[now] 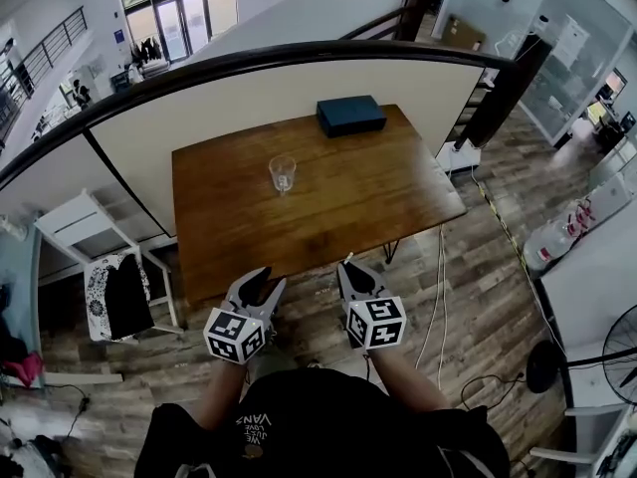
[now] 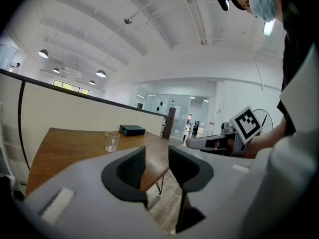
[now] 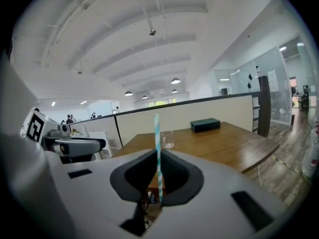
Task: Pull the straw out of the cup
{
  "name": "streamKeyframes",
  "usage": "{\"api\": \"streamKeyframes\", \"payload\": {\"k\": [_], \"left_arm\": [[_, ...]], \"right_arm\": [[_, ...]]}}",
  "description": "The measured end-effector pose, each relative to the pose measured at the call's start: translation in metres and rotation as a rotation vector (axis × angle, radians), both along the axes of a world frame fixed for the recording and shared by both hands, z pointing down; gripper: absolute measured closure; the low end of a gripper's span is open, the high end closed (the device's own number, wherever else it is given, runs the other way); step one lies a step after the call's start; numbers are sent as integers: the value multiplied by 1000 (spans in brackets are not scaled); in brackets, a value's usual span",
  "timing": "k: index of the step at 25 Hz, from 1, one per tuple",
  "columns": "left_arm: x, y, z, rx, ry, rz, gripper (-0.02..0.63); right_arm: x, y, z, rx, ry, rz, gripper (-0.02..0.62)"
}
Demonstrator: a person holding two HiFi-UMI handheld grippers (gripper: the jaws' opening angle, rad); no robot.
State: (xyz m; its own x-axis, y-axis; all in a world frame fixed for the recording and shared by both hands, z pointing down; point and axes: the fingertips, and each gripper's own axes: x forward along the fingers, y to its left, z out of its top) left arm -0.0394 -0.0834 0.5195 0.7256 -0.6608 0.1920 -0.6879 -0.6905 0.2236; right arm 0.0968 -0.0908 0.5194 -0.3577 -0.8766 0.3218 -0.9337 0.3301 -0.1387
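Note:
A clear glass cup (image 1: 282, 174) stands upright on the wooden table (image 1: 348, 207), left of its middle, with no straw in it. A white and teal striped straw (image 3: 157, 153) stands upright between the jaws of my right gripper (image 3: 158, 169), which is shut on it. Both grippers hang off the table's near edge, well short of the cup. My left gripper (image 1: 261, 285) is open with nothing between its fingers (image 2: 133, 167). The cup (image 2: 112, 141) shows ahead and to the left in the left gripper view. In the right gripper view the cup (image 3: 167, 139) sits just right of the straw.
A dark flat box (image 1: 350, 116) lies at the table's far edge by a low partition wall (image 1: 299, 88). A white chair (image 1: 100, 257) stands left of the table. Cables (image 1: 438, 297) run over the wooden floor on the right, near a fan (image 1: 607, 357).

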Motion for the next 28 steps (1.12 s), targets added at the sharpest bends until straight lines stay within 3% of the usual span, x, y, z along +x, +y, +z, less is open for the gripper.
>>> {"api": "streamKeyframes", "payload": {"k": [7, 18, 28], "left_arm": [[4, 26, 7, -8, -7, -7, 479], [7, 49, 18, -6, -26, -27, 594], [10, 58, 26, -22, -19, -29, 595]], "right_arm": [[-1, 26, 10, -18, -13, -12, 565], [-9, 52, 27, -59, -15, -49, 565], [-20, 57, 32, -77, 19, -96, 566]]}}
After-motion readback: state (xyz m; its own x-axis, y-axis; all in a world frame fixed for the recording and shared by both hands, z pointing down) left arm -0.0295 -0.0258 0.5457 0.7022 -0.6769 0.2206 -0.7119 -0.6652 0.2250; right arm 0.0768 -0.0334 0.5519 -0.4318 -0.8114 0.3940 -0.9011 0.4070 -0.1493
